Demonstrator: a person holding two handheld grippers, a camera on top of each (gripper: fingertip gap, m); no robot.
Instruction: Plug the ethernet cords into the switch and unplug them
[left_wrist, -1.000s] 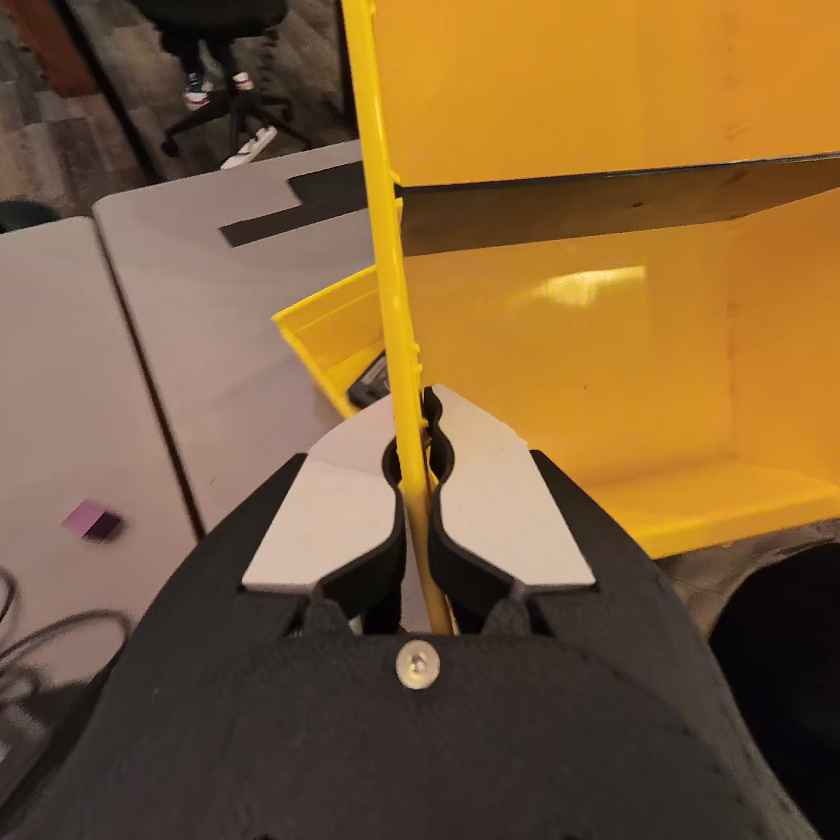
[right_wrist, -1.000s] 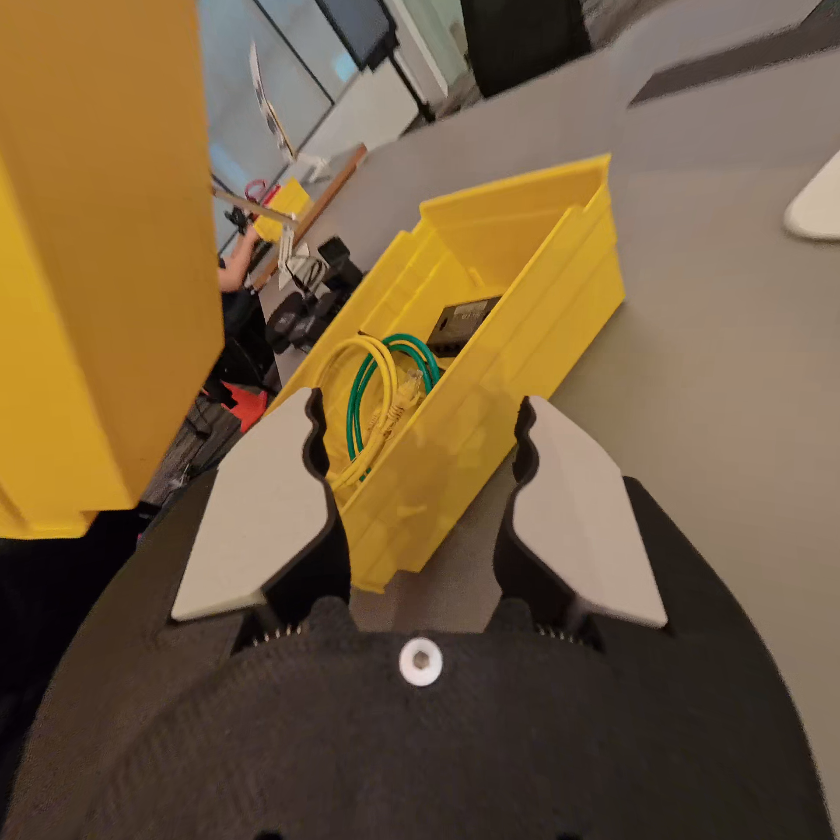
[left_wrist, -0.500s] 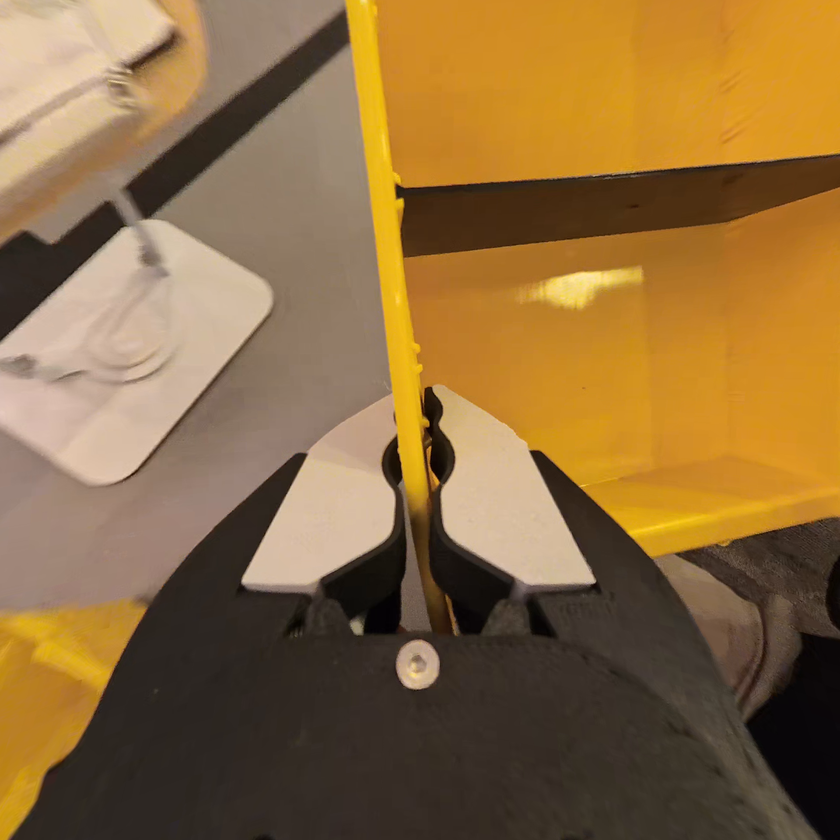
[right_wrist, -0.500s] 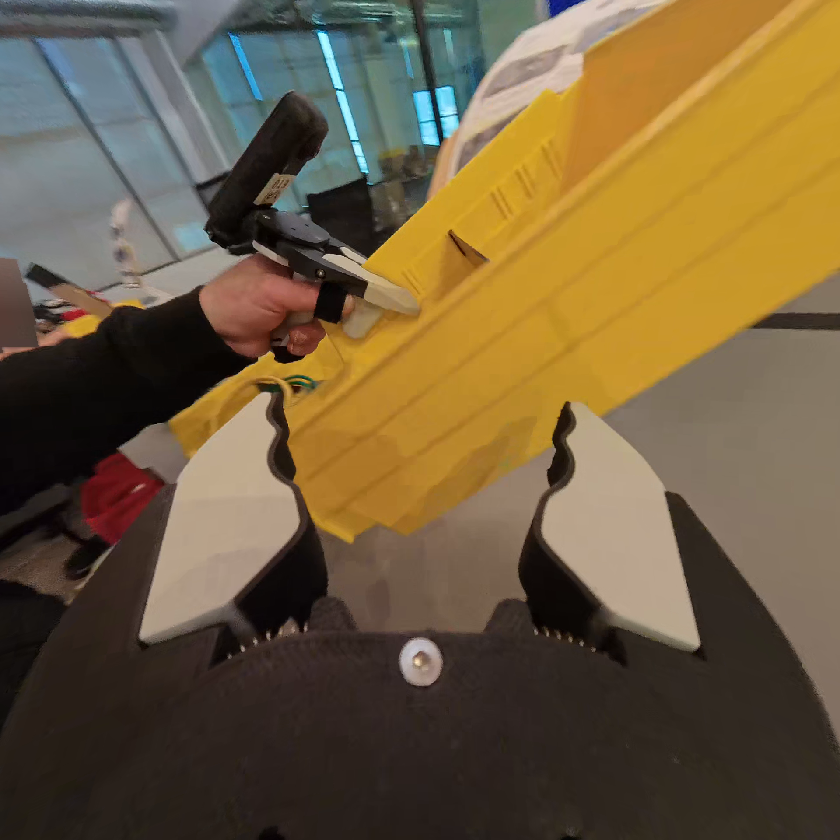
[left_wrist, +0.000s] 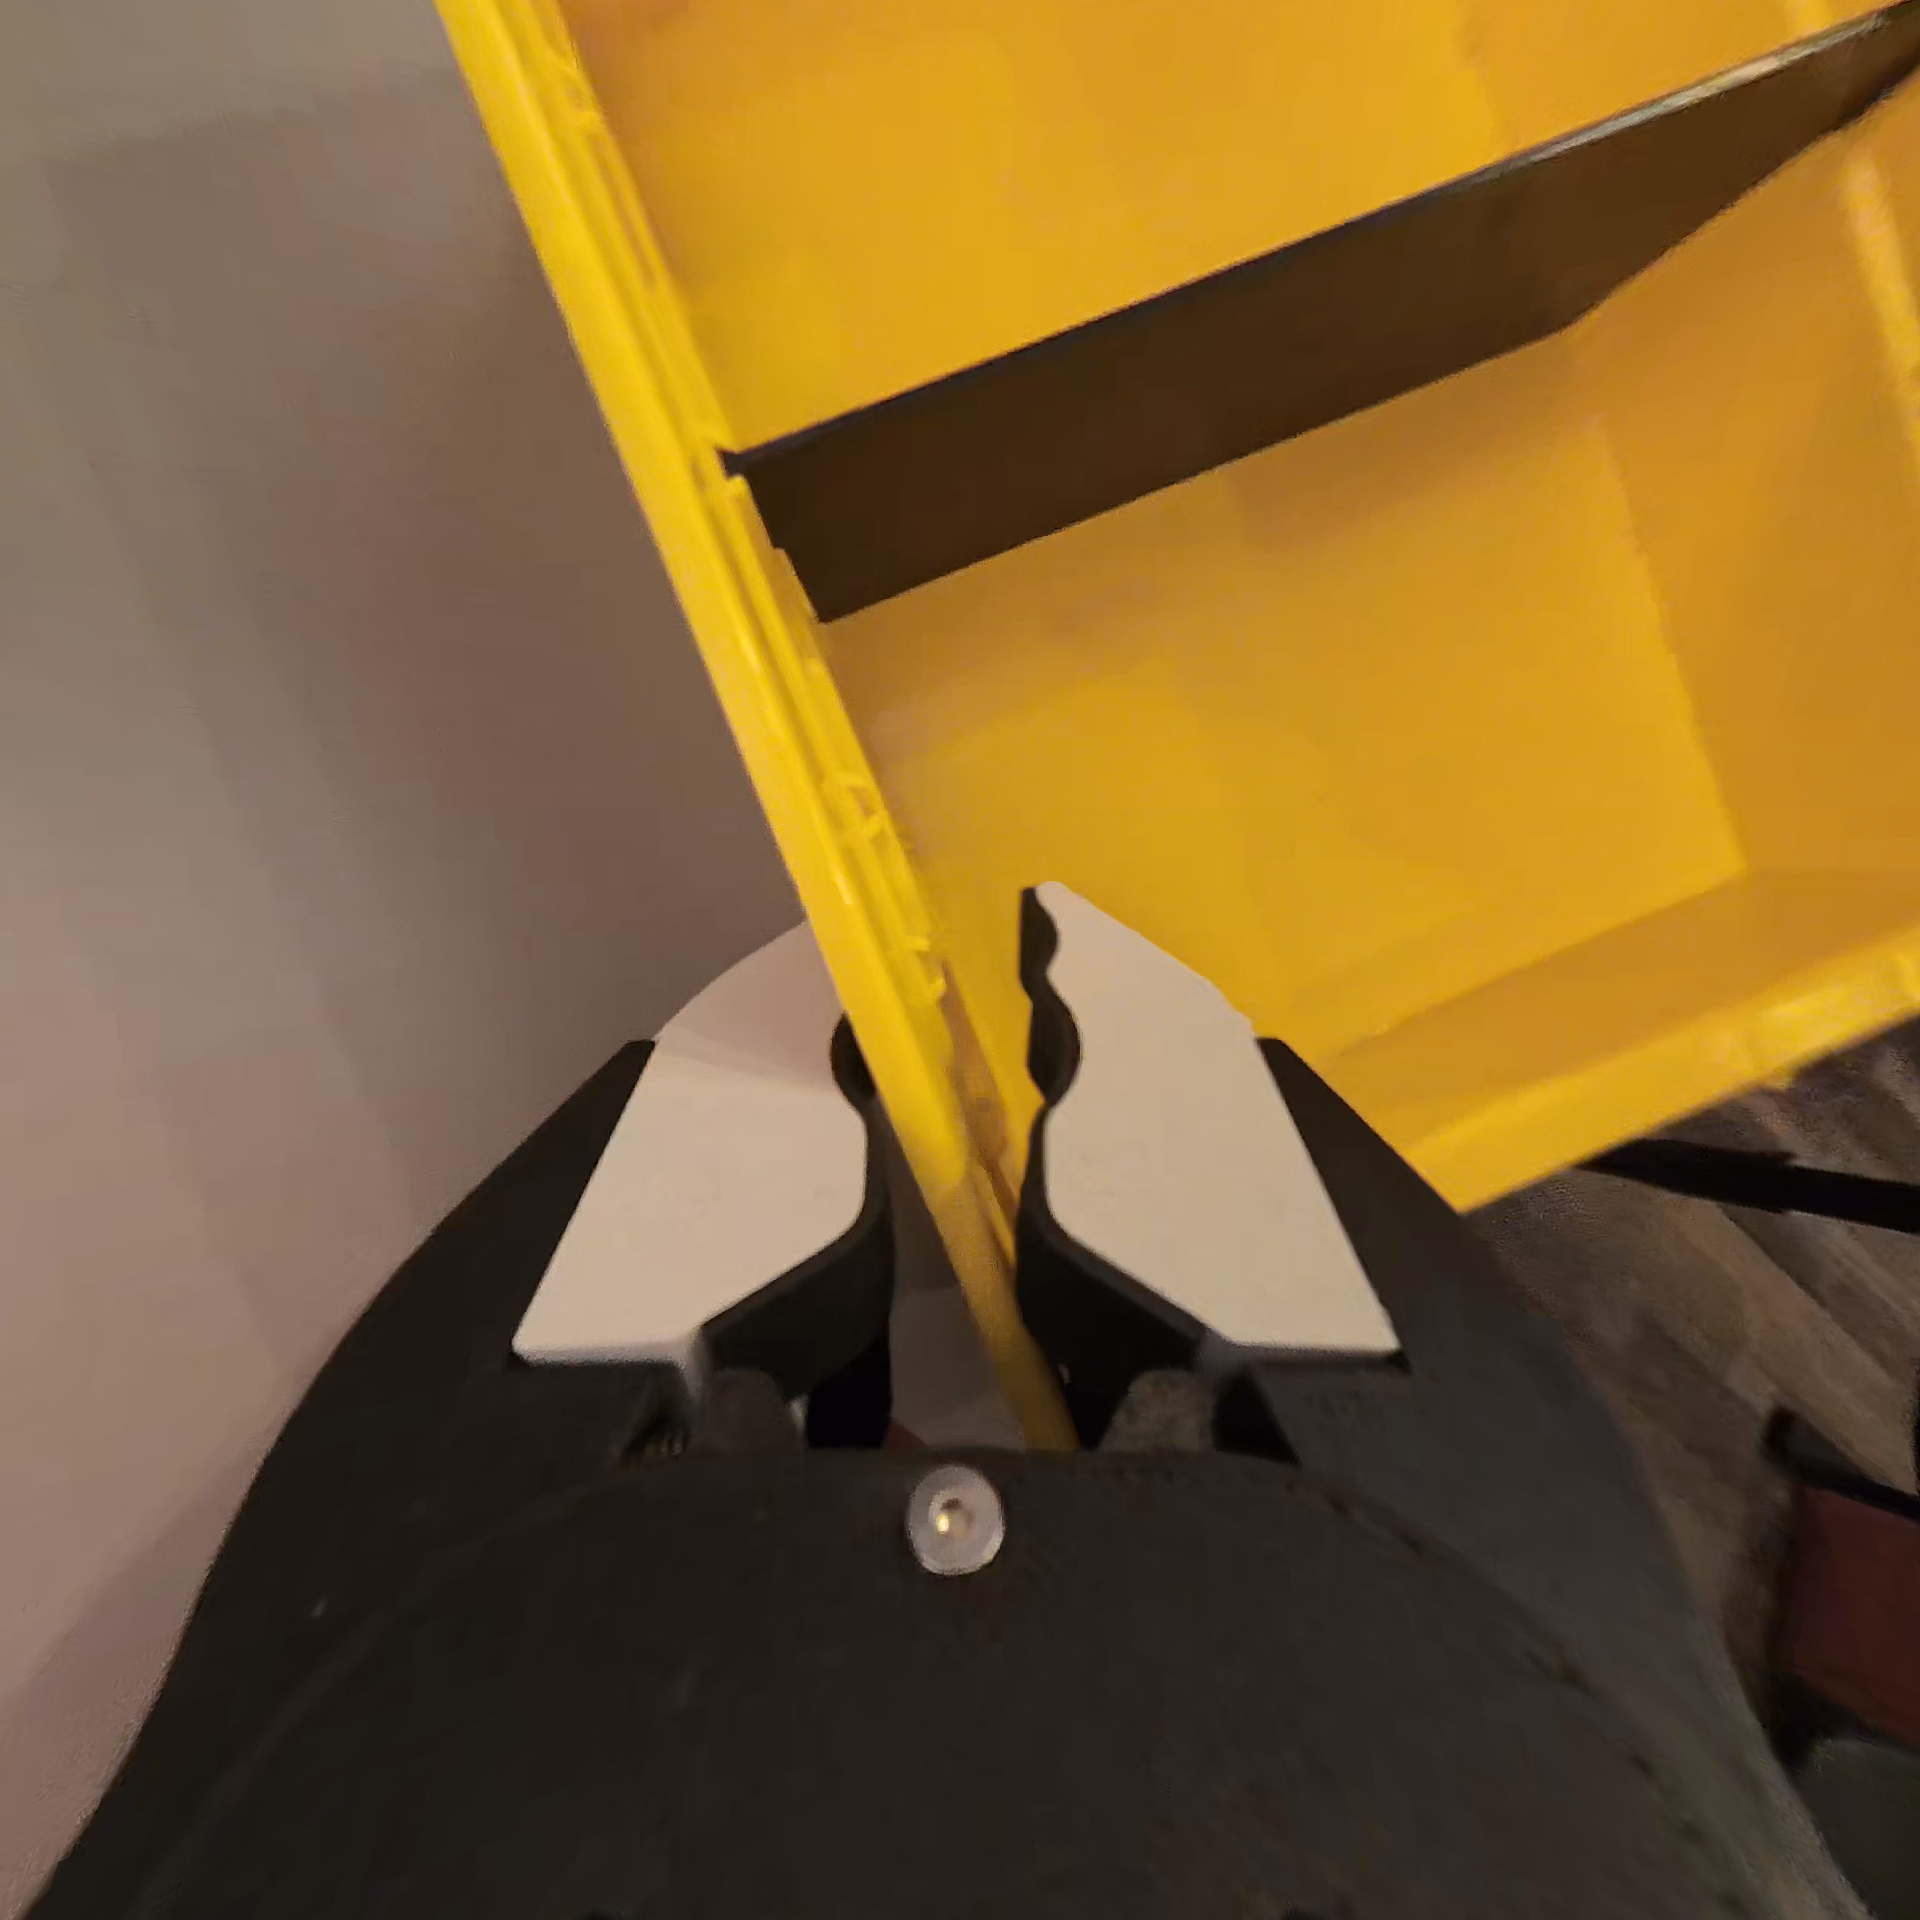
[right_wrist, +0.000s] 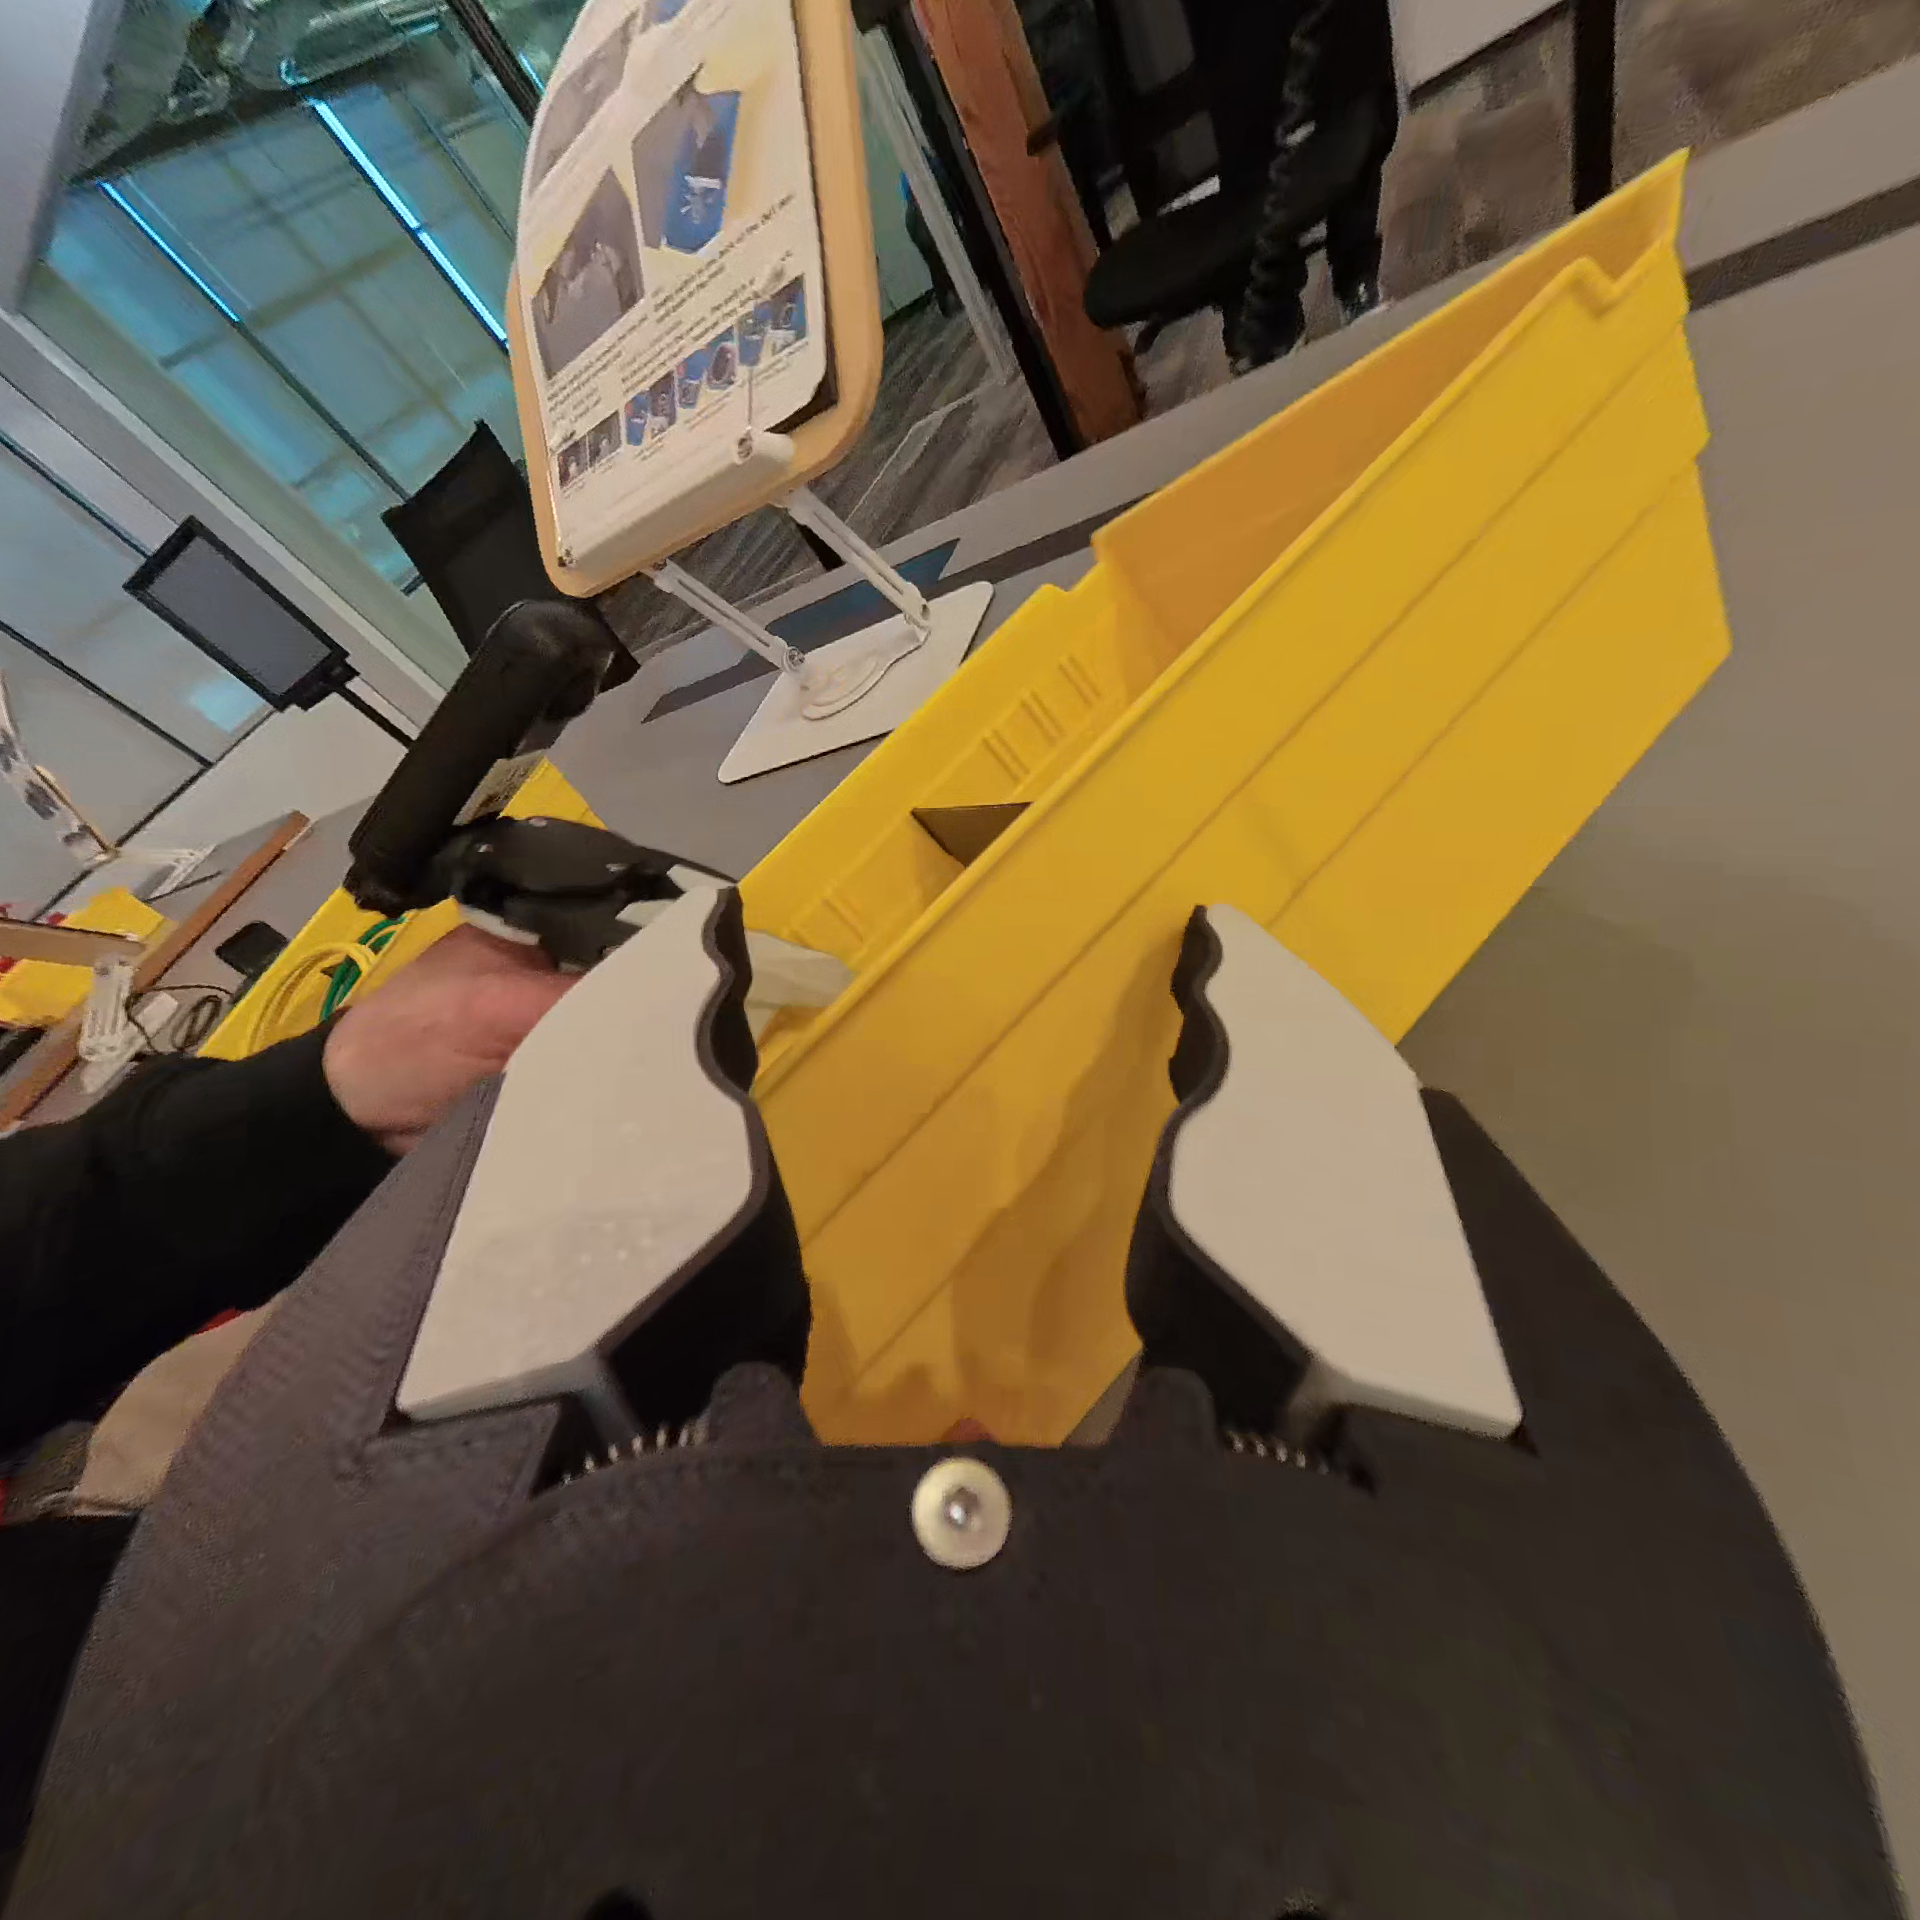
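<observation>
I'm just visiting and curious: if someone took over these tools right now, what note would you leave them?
Left hand-held gripper: slightly open, straddling the side wall of the empty yellow bin, near its black divider.
Right hand-held gripper: open around that bin's near end; contact unclear.
The yellow and green cords lie in a second bin beyond the left hand. The switch is out of view.
Done: no plugging visible. Left: get the cords and switch, plug in, unplug.
</observation>
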